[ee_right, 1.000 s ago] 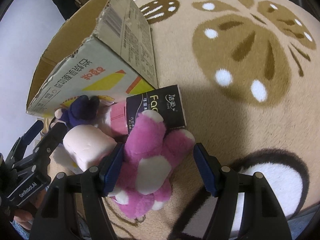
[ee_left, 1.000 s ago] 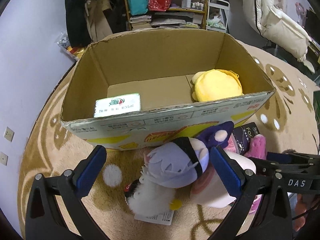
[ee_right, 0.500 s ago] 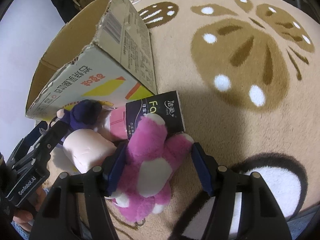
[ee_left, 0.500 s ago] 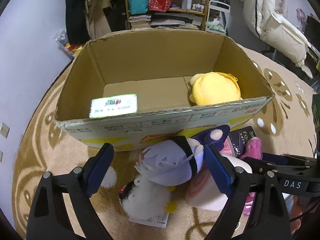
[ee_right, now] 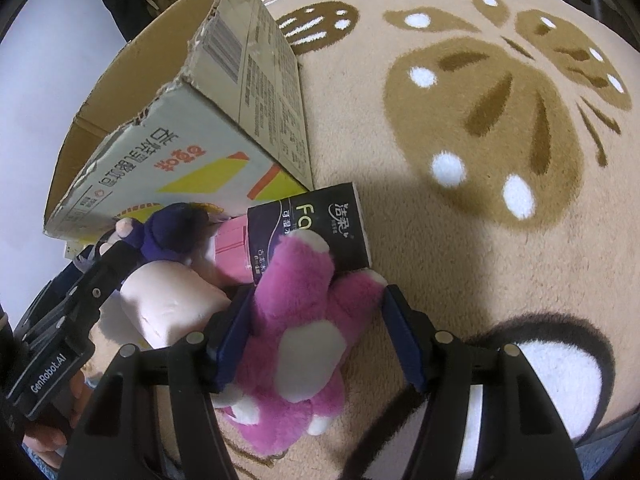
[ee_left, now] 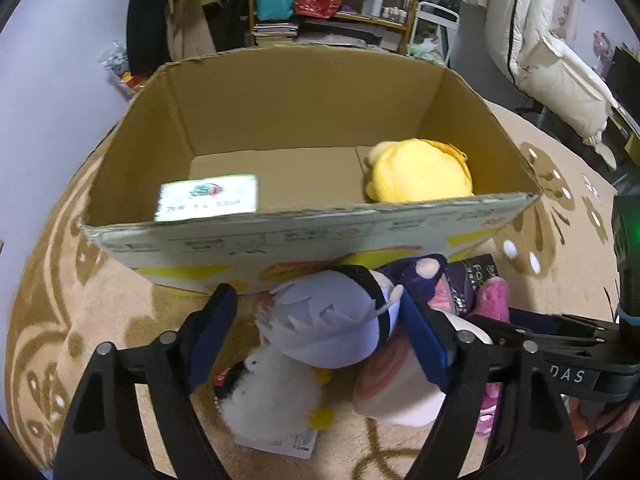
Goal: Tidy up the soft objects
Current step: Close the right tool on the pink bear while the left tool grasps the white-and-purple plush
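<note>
Two hand-held grippers straddle plush toys beside the box (ee_left: 304, 236). The left hand-held gripper (ee_left: 320, 332), jaws just closing, brackets the lilac doll (ee_left: 328, 320), its left pad still clear. The right hand-held gripper (ee_right: 316, 340) pinches the pink bear (ee_right: 304, 320).

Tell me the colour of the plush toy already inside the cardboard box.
Yellow. The plush toy shows best in the left wrist view, in the cardboard box.
</note>
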`<state>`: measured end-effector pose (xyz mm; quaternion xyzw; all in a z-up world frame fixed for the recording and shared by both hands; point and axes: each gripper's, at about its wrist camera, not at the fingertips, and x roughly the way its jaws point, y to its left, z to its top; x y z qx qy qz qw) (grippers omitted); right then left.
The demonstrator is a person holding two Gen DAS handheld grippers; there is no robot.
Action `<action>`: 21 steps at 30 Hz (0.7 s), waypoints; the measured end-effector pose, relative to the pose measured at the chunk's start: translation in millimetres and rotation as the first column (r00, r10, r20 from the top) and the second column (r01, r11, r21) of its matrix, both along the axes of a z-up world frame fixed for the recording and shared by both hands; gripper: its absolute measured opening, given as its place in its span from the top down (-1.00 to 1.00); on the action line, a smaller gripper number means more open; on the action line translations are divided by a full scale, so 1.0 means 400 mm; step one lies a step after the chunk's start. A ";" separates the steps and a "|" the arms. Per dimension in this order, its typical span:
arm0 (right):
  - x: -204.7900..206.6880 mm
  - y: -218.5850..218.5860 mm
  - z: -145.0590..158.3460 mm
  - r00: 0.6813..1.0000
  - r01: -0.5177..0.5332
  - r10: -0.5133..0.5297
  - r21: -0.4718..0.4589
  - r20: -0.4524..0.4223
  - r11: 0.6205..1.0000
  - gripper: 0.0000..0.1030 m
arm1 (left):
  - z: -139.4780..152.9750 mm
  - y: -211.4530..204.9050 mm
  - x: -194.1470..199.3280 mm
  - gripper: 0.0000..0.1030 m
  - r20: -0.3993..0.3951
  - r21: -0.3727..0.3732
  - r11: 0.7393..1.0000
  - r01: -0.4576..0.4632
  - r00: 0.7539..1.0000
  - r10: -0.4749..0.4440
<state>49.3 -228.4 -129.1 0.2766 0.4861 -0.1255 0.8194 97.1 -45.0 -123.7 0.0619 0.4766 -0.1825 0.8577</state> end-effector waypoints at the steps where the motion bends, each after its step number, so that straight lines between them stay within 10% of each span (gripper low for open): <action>1: -0.001 0.001 0.000 1.000 0.000 0.000 -0.001 -0.001 1.000 -0.32 | 0.000 -0.005 -0.001 -0.57 0.008 0.006 1.000 0.000 1.000 -0.001; 21: 0.009 0.032 -0.003 1.000 0.005 -0.005 -0.028 -0.007 1.000 -0.23 | -0.006 -0.031 -0.006 -0.18 -0.011 -0.019 0.998 0.053 0.999 -0.053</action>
